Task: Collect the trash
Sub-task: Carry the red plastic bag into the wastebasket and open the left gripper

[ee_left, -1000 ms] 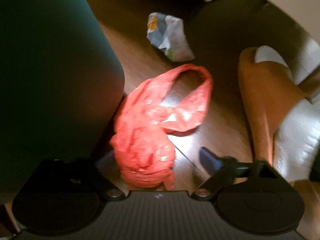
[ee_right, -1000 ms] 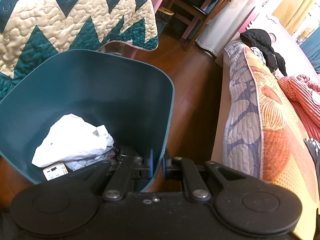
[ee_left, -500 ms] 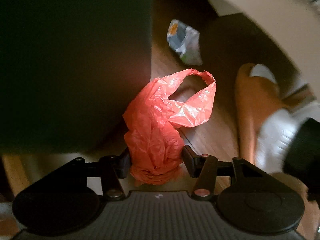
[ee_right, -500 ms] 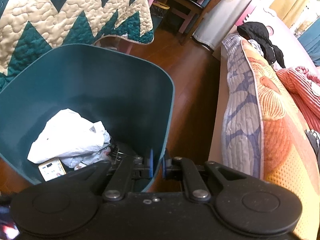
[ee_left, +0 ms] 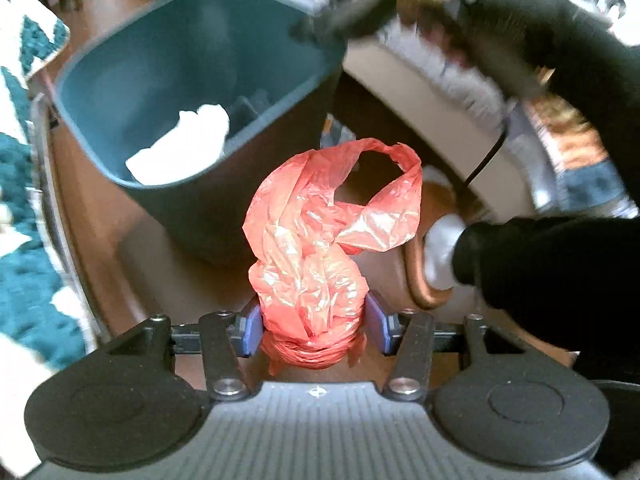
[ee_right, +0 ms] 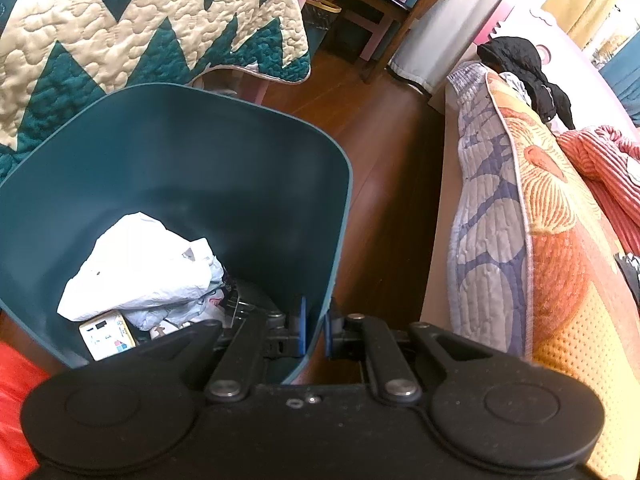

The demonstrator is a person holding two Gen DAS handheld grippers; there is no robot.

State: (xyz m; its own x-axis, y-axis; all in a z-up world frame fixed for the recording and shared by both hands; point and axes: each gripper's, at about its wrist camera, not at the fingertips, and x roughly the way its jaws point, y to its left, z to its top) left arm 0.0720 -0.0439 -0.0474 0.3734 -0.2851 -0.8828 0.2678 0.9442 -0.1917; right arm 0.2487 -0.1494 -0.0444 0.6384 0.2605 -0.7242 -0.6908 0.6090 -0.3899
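Fingers of the left gripper stand partly spread, their blue pads pressed into the crumpled lower knot of a red plastic bag. The thin, glossy film bunches between them, and a loop handle flares open above. The bag hangs beside the outer wall of a dark teal bin, above the brown wood floor.

The right gripper is nearly closed, one blue pad inside and one outside, pinching the bin's thin smooth wall at the rim. The bin is a rounded square. Inside lie wrinkled white paper and a small printed carton. A quilted zigzag blanket drapes behind it; a stitched orange cushion lies to the right.
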